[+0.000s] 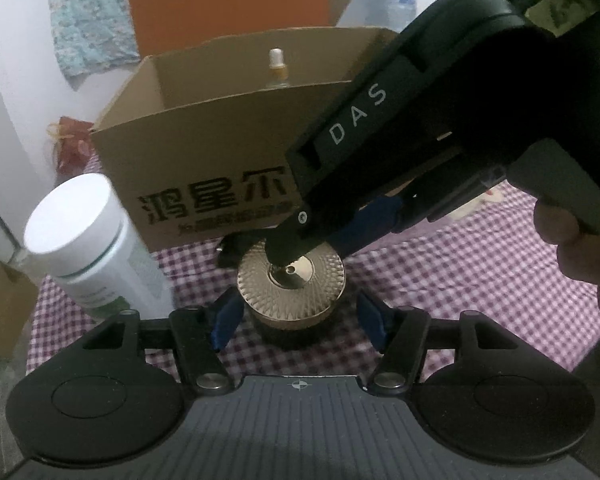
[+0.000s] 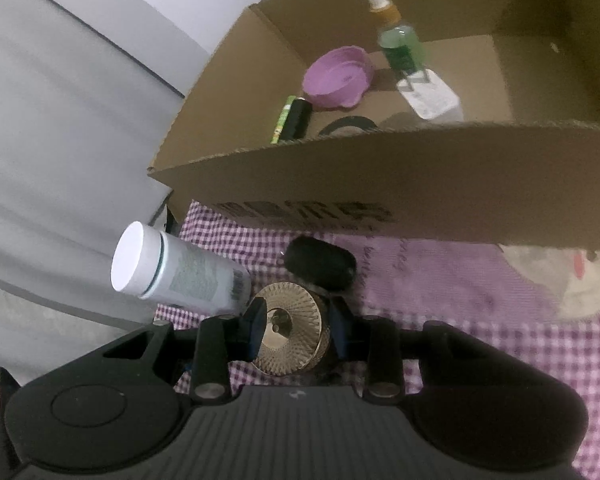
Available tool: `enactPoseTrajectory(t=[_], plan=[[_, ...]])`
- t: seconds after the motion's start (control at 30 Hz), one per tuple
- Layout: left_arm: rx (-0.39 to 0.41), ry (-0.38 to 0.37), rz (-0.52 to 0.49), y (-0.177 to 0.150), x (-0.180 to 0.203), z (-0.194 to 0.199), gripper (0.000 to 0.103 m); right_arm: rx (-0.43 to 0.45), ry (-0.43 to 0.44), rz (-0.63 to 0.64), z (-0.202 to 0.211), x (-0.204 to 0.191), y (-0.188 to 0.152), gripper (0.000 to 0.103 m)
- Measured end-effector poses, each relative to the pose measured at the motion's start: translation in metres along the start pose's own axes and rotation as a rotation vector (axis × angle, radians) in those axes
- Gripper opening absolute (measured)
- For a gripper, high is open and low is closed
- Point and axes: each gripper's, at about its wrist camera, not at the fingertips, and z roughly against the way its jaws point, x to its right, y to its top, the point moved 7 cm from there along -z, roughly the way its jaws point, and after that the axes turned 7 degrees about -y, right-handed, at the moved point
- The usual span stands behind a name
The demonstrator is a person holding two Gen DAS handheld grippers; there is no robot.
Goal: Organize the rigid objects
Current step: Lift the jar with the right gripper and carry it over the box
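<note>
Grippers at round gold ridged-lid jar (image 1: 291, 280) on checked cloth (image 1: 460, 264).
Right gripper (image 2: 294, 326) clamps its lid; left gripper (image 1: 296, 322) flanks it, spread wide, holding nothing.

Left gripper (image 1: 296, 322): black body, ribbed grey-black deck with a small crosshair mark, two round black discs at the sides, silver pivot pins on black linkage arms, blue pads (image 1: 225, 325) on the fingers. Right gripper (image 2: 294, 330): same build, ribbed deck, round discs, silver pins, blue pads (image 2: 255, 330). In the left wrist view, above the left gripper, the right gripper's black housing carries white "DAS" lettering and a cross-head screw; bare skin of the person's hand (image 1: 580, 256) shows on its grey handle.
</note>
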Motion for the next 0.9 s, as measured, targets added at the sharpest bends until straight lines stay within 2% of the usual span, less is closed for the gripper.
enactPoseTrajectory(t=[0.3,0.53,0.9], plan=[[-0.009,-0.07,-0.067,0.0,0.035,-0.002,0.062,0.018,-0.043,-0.034,0.027,0.029,-0.018,0.037],[-0.012,-0.043,-0.086,0.009,0.037,-0.014,0.057,0.018,-0.043,-0.05,0.03,0.039,-0.021,0.037],[0.009,-0.06,-0.073,0.014,0.039,-0.008,0.057,0.038,-0.049,-0.045,0.032,0.04,-0.021,0.038]])
